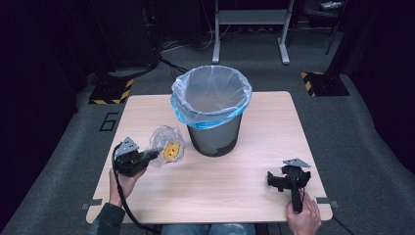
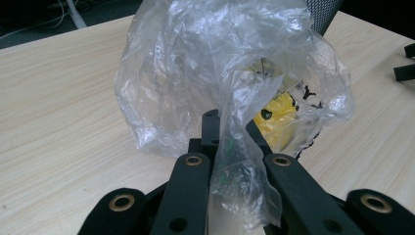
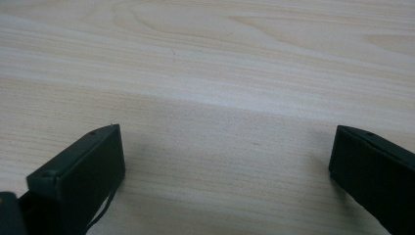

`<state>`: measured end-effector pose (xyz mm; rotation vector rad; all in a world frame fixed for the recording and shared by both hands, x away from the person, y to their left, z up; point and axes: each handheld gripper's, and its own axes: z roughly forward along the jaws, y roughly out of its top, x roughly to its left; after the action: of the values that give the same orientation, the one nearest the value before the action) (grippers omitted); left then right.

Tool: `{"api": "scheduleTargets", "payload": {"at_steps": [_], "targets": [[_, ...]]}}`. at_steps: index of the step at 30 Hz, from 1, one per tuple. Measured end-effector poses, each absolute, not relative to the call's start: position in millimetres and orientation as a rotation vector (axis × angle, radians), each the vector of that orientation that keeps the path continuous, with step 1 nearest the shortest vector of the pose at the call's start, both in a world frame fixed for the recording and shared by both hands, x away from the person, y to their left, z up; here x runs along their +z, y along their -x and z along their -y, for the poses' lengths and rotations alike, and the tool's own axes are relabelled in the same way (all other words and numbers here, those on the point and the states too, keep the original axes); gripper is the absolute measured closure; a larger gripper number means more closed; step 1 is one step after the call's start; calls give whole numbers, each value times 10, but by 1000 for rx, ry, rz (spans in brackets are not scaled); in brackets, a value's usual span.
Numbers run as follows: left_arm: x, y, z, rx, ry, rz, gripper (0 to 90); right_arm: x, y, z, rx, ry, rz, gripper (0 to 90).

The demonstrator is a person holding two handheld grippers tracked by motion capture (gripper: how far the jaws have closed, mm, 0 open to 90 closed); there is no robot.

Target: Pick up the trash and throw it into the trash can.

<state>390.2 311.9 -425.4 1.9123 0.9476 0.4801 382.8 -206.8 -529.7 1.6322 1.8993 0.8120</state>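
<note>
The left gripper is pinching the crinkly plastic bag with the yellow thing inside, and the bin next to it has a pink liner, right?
Not quite. The left gripper does pinch the clear plastic bag, but the bin has a blue-edged clear liner, not a pink one. The high view shows it.

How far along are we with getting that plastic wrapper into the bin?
Done: the left gripper has shut on the clear plastic wrapper, film pinched between its jaws in the left gripper view. In hand: the wrapper, with something yellow inside, is beside the lined trash bin, not yet over its rim. Left: carry it over and drop it in. The right gripper rests open on the table.
</note>
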Motion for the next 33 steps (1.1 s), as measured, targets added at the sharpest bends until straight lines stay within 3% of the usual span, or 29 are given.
{"api": "scheduleTargets", "payload": {"at_steps": [33], "targets": [[-3871,-3939,-3208,537,-1914,-922,852,-5297,-3831,2072,815,-1628,-1905,0]]}}
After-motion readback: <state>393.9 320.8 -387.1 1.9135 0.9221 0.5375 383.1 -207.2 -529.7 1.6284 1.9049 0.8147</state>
